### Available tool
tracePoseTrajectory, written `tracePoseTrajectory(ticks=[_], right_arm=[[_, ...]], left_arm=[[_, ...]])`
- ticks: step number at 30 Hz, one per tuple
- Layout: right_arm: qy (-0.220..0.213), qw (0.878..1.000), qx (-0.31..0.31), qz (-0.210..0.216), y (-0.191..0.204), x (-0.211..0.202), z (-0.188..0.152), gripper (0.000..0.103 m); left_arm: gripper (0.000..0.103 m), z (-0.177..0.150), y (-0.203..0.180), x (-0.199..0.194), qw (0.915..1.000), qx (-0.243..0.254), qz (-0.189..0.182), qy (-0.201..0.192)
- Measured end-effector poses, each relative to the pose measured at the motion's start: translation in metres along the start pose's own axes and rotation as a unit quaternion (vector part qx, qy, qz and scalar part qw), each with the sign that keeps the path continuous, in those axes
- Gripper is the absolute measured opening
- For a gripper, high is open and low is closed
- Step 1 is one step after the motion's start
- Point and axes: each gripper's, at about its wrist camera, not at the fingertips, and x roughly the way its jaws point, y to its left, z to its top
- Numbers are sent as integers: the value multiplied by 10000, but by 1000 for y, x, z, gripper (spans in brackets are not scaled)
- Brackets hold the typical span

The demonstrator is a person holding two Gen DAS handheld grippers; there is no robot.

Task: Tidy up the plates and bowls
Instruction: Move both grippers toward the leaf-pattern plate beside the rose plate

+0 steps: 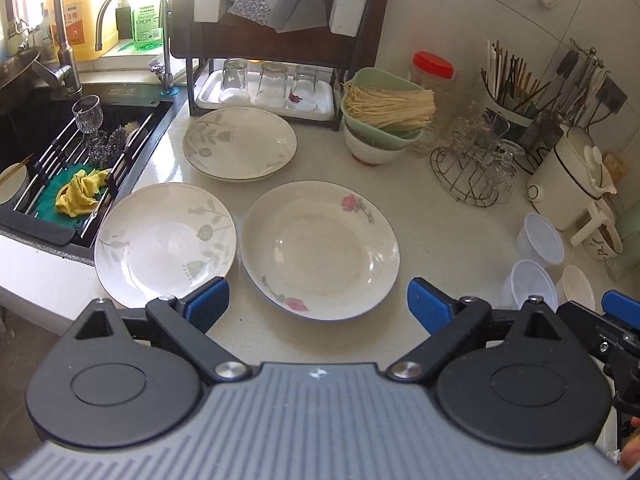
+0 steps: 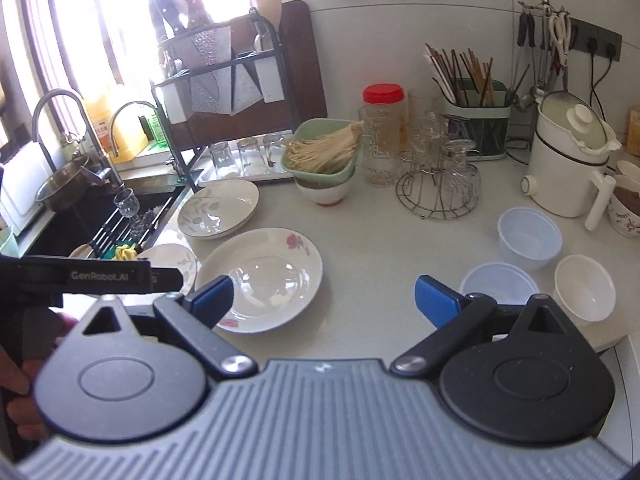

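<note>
Both the left hand-held gripper point(image 1: 318, 306) and right hand-held gripper point(image 2: 324, 300) gape wide, empty, above the surface point(image 1: 440, 248). The rose plate point(image 1: 320, 250) lies right of the sink point(image 1: 60, 128). "GenRobot.AI" marks the left hand-held gripper's body.

"GenRobot.AI" on the left gripper point(image 2: 108, 278) body, green bottle point(image 1: 147, 20) label print too blurred to read
</note>
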Motion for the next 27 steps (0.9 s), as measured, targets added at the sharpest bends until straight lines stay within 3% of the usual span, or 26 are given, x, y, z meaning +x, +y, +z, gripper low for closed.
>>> tracePoseTrajectory(ticks=[13,20,27], right_arm=[[151,9998,-120,106,81,48,3,90],[273,9993,-157,198,124,79,5,77],[316,9990,-106,284,152,120,10,74]], left_arm=[[97,28,92,25,9998,-34,54,162],[98,40,141,42,9995,10,54,321],[98,50,187,62,9989,-57,102,462]])
